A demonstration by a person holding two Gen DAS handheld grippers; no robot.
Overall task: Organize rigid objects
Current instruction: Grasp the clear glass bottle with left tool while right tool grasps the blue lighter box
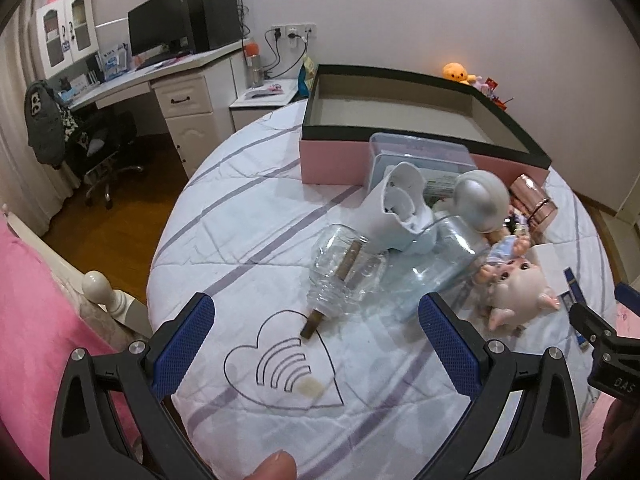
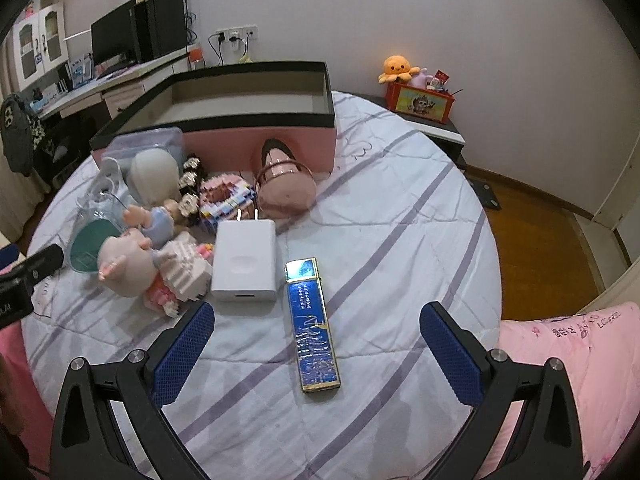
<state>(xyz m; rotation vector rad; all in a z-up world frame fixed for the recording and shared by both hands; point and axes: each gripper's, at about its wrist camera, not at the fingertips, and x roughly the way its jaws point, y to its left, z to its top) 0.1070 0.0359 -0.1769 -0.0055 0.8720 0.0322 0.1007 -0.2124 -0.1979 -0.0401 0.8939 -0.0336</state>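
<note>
An empty pink box with a black rim [image 1: 424, 114] stands at the back of the round bed; it also shows in the right wrist view [image 2: 256, 120]. A clear glass bottle [image 1: 346, 272] with a cork lies just beyond my open, empty left gripper [image 1: 316, 344]. A white device [image 1: 400, 208], a silver ball [image 1: 482, 200] and a pig doll [image 1: 516, 292] lie to its right. My right gripper [image 2: 316, 356] is open and empty, its fingers on either side of a blue and gold case [image 2: 314, 324]. A white charger [image 2: 245, 266] lies beside the case.
Block toys [image 2: 226, 200], a pink dome [image 2: 286, 190] and a clear tin [image 2: 144, 142] crowd the area before the box. A desk with a monitor [image 1: 160, 32] stands at back left. A pink blanket [image 2: 580, 360] lies at the bed's near edge.
</note>
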